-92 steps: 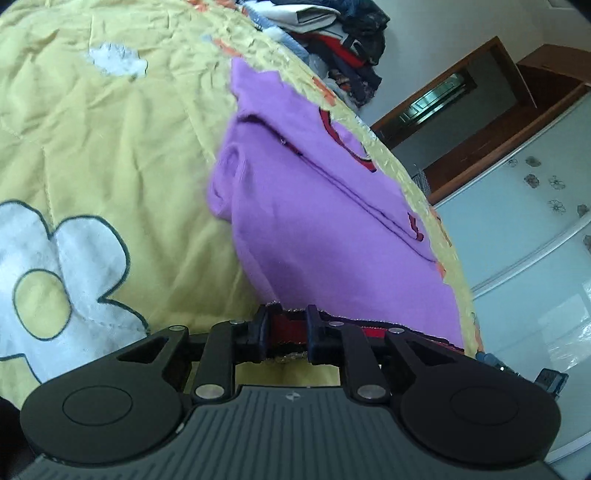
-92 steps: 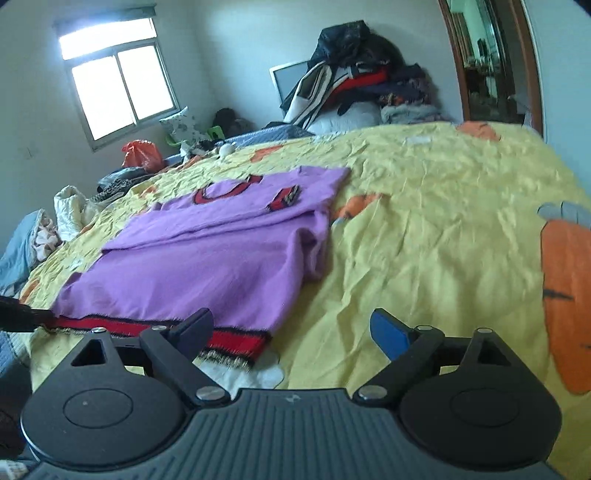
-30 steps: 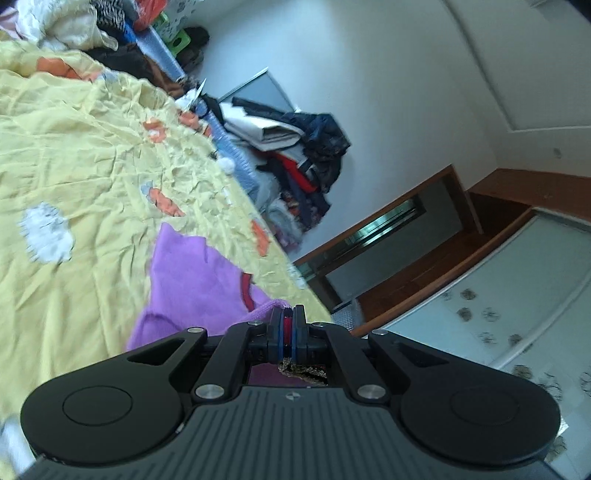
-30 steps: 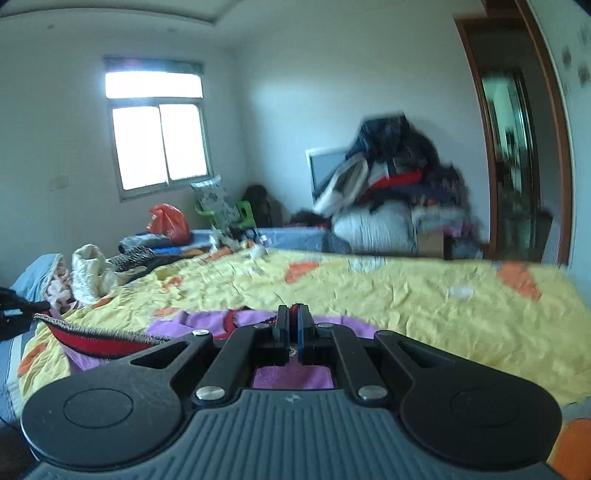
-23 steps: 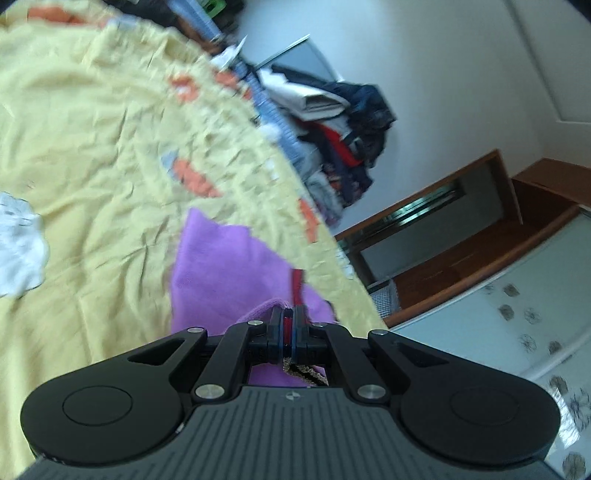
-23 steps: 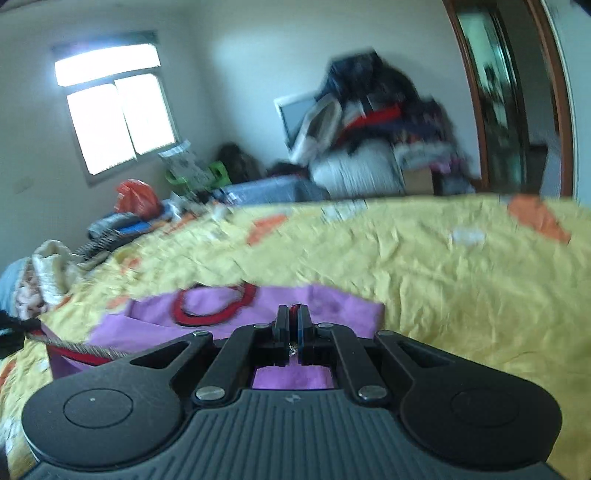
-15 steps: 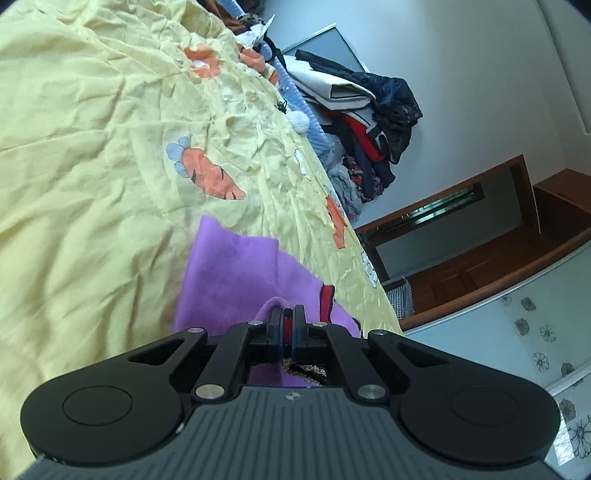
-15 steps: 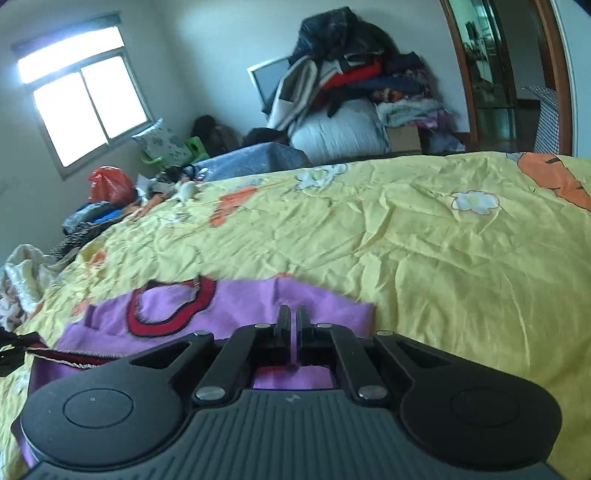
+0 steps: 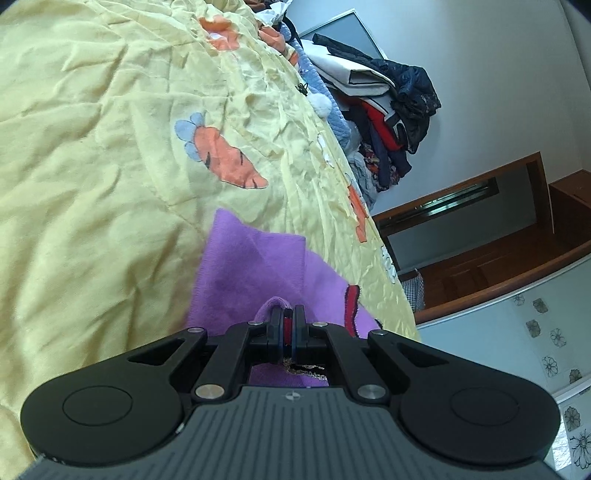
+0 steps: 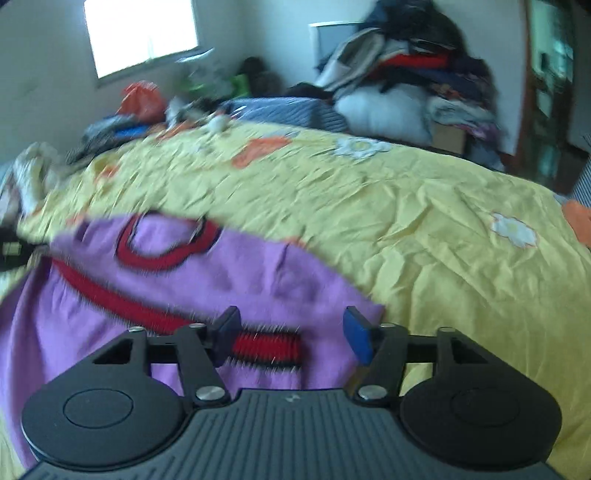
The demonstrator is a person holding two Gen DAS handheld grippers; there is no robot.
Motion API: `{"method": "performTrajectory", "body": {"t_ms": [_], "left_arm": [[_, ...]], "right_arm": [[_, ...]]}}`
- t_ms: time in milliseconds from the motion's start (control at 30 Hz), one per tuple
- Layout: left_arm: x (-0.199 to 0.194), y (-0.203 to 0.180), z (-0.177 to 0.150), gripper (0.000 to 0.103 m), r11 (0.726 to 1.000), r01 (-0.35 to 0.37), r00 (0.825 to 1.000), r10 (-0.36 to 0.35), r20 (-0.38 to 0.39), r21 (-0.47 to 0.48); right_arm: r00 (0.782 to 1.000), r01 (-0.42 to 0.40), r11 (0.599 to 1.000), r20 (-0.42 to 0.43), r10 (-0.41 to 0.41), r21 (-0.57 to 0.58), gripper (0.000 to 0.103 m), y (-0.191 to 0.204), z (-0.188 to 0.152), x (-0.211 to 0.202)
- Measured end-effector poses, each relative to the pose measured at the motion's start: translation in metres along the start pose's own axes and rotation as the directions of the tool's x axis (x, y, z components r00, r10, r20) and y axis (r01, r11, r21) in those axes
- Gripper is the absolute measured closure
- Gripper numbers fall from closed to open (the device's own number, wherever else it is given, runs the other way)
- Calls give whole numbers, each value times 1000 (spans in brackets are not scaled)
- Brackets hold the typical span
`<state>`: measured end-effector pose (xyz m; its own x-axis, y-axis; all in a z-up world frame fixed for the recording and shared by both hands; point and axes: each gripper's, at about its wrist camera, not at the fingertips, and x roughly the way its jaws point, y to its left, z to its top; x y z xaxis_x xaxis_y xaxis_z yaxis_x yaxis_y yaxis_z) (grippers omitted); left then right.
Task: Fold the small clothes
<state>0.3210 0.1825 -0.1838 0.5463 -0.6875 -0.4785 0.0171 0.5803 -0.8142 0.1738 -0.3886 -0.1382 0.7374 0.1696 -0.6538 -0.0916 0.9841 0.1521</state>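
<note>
Two grippers over purple sweater (image 10: 258,273): left gripper (image 9: 289,325) clenched on its red hem; right gripper (image 10: 291,332) just opening, hem lying free at 12 o'clock.

A home bedroom is shown. A bed (image 10: 424,206) is covered by a wrinkled yellow quilt printed with carrots and flowers. Clothes are heaped in a pile (image 10: 406,70) against the far wall. A window (image 10: 144,33) is seen at left, a wooden door frame (image 9: 480,192) at right.
</note>
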Motion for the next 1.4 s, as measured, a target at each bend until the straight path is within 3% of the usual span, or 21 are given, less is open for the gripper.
{"method": "performTrajectory", "body": {"t_ms": [133, 167, 200, 233, 333, 500, 667, 867, 933, 967, 1000, 1033, 1067, 1167, 1233, 1267, 1333, 1367, 1400], "left_arm": [[0, 1, -2, 100, 1000, -9, 1000, 9, -9, -4], [0, 0, -2, 100, 1000, -9, 1000, 9, -13, -2], [0, 0, -3, 100, 1000, -14, 1000, 14, -14, 1], [0, -1, -3, 100, 1000, -18, 1000, 18, -13, 1], [-11, -4, -3, 100, 1000, -4, 1000, 5, 14, -6], [-26, -19, 1, 100, 1000, 24, 998, -25, 53, 19], [-6, -21, 12, 100, 1000, -10, 999, 10, 53, -5], [18, -1, 26, 99, 993, -46, 998, 50, 40, -107], [21, 9, 27, 99, 987, -55, 998, 61, 31, -149], [17, 12, 27, 99, 983, -71, 996, 80, 48, -168], [12, 15, 27, 98, 981, -67, 995, 80, 67, -181], [4, 17, 28, 91, 979, -72, 992, 90, 90, -188], [-6, 17, 29, 88, 978, -91, 987, 114, 113, -186], [-37, 4, 31, 88, 986, -131, 974, 148, 172, -106], [-43, -26, 23, 84, 989, -144, 979, 136, 152, 45], [-39, -45, 16, 81, 975, -171, 980, 154, 126, 140], [-16, -85, -4, 70, 906, -232, 973, 216, 86, 353], [-3, -103, -18, 64, 846, -274, 961, 258, 98, 458], [14, -120, -31, 60, 767, -323, 944, 306, 126, 555]], "right_arm": [[999, -42, 998, -29, 40, -40, 43, 5, -9, 10], [998, -23, 997, -56, 19, -71, 57, 8, -11, 16], [997, -8, 995, -74, 1, -97, 82, 12, -12, 20], [998, -21, 994, -66, 14, -111, 97, 16, -12, 19], [999, 48, 975, 8, -47, -219, 98, 38, -10, 5], [991, 111, 935, 108, -79, -337, 98, 69, 0, -18], [985, 156, 941, 122, -124, -299, 98, 57, 18, -2], [982, 186, 963, 52, -179, -197, 98, 27, 26, 34], [984, 178, 971, 6, -179, -161, 95, 16, 23, 49], [984, 171, 974, -19, -176, -151, 84, 14, 21, 56], [981, 185, 972, -23, -190, -148, 61, 14, 20, 59], [976, 214, 966, -11, -218, -147, 45, 15, 19, 57], [973, 231, 962, 14, -231, -144, 19, 16, 18, 52], [973, 216, 968, 117, -201, -130, 17, 21, 18, 24], [974, 190, 972, 150, -169, -138, 17, 28, 19, 11], [975, 185, 972, 156, -162, -148, 17, 35, 19, 7], [982, 155, 975, 131, -135, -157, 17, 47, 19, 9], [984, 157, 977, 112, -141, -143, 17, 52, 19, 13], [985, 151, 981, 97, -140, -119, 17, 55, 20, 16]]}}
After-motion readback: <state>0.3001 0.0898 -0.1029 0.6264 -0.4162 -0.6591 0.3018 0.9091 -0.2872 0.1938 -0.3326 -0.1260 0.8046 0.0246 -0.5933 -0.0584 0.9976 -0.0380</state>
